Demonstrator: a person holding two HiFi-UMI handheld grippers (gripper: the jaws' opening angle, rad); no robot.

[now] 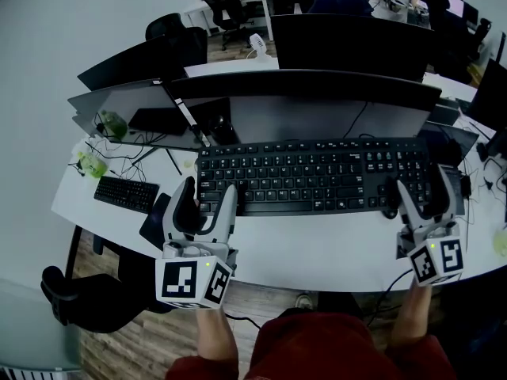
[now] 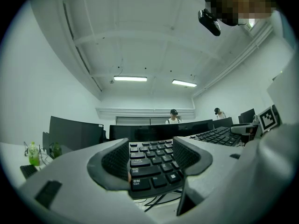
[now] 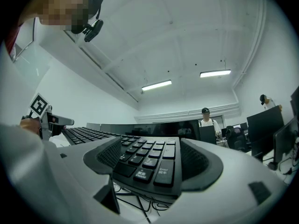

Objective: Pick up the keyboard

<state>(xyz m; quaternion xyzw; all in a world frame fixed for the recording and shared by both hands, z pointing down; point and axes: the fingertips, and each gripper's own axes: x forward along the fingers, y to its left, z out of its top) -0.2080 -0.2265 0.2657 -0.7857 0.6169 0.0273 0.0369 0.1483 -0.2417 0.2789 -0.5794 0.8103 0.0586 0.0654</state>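
Observation:
A long black keyboard [image 1: 313, 176] lies across the white desk [image 1: 317, 248] in front of the monitors. My left gripper [image 1: 204, 200] is shut on its left end, a pad on either long edge by the Ctrl key. My right gripper [image 1: 412, 192] is shut on the right end by the number pad. In the left gripper view the keyboard [image 2: 145, 171] fills the gap between the jaws of that gripper [image 2: 152, 155], with cables showing under its edge. The right gripper view shows the same: the keyboard [image 3: 145, 164] sits clamped in my right gripper [image 3: 154, 157], raised a little off the desk.
A wide monitor [image 1: 301, 101] stands just behind the keyboard, with more screens to the left and right. A smaller black keyboard [image 1: 125, 193] and green bottles [image 1: 91, 163] sit at the desk's left end. A black chair [image 1: 71, 299] is at lower left. People stand far back.

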